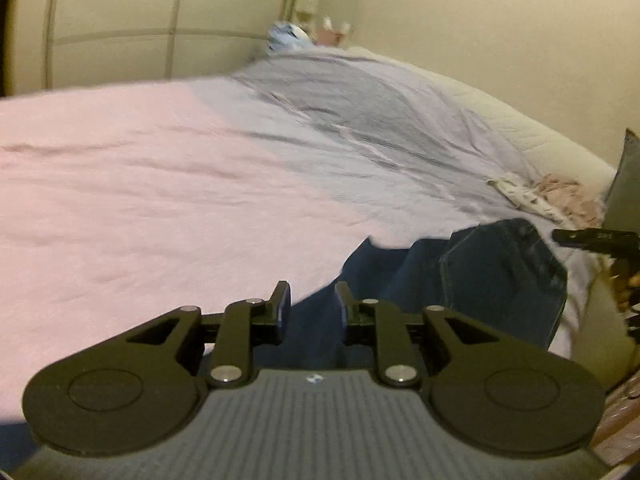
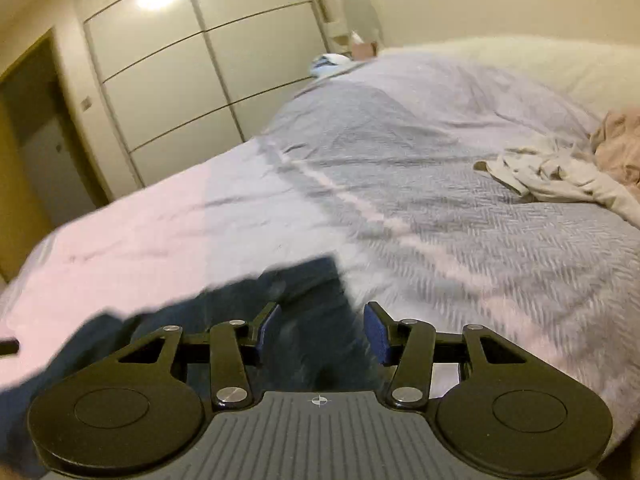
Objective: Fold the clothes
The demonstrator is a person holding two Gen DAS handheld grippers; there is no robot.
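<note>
Wide bed (image 2: 400, 184) under a grey herringbone cover, washed pink toward the left. Lying on it: dark blue jeans (image 2: 304, 312) at the near edge, partly folded; crumpled pale garment (image 2: 560, 176) at far right, touching a bunched pink one (image 2: 618, 148); light blue-and-white bundle (image 2: 328, 62) at the far end.

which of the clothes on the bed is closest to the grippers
The dark blue jeans, lying right in front of both open grippers at the near edge. The beige garment and the pink one lie far off to the right.
</note>
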